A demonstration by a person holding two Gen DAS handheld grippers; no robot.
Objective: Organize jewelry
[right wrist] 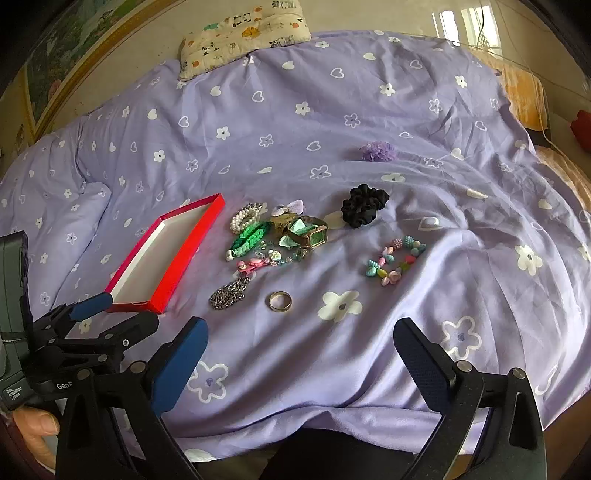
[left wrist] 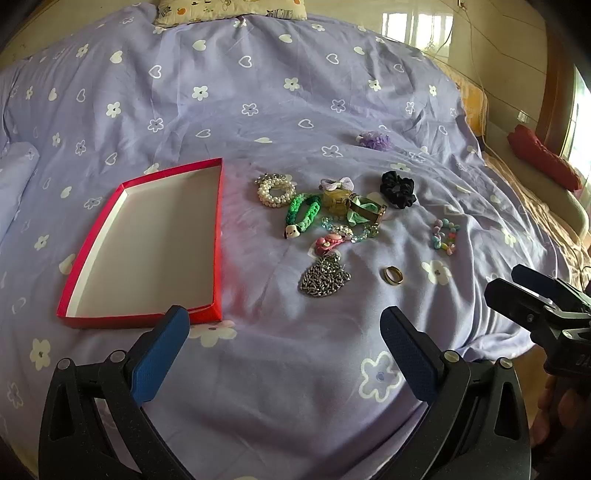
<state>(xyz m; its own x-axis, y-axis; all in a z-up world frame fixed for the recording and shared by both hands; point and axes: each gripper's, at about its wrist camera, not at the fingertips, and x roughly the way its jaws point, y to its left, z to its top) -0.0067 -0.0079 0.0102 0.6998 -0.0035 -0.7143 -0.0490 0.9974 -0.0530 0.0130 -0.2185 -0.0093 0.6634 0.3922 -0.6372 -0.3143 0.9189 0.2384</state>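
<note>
An empty red box with a white inside lies on the purple bedspread. Right of it sits a heap of jewelry: a pearl bracelet, a green braided band, a silver chain, a gold ring, a bead bracelet, a black scrunchie and a purple flower. My left gripper hovers open near the box's front corner. My right gripper stands open below the ring, holding nothing.
A patterned pillow lies at the head of the bed. An orange cloth and a red object sit past the bed's right edge. A hand grips the left tool's handle at the lower left.
</note>
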